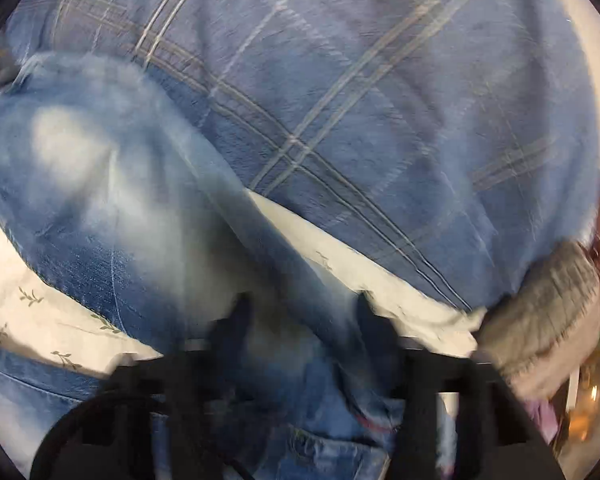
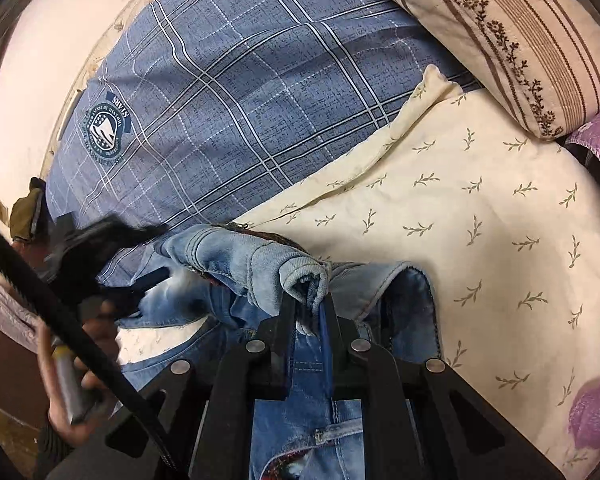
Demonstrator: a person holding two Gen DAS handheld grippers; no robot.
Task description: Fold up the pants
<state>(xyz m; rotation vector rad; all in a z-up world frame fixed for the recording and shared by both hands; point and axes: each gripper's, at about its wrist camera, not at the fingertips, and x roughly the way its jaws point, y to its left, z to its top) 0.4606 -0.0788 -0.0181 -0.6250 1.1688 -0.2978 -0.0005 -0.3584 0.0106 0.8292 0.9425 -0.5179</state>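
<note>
Light blue washed jeans (image 2: 236, 256) lie bunched on a cream leaf-print cloth (image 2: 460, 220). My right gripper (image 2: 308, 308) is shut on a rolled fold of the waistband, and denim hangs down below its fingers. To the left, a hand (image 2: 72, 392) holds my left gripper (image 2: 156, 252), which is blurred, at the jeans' left end. In the left wrist view the jeans (image 1: 100, 200) fill the lower left. The left gripper (image 1: 306, 320) has its fingers apart with denim between them. Blur hides whether the pads press on it.
A blue plaid sheet (image 2: 220, 100) covers the bed behind the jeans, and it shows as the plaid sheet (image 1: 380, 100) in the left view. A striped pillow (image 2: 500, 32) lies at the upper right, with purple fabric (image 2: 596, 148) on the right edge. A pale wall (image 2: 40, 40) borders the left.
</note>
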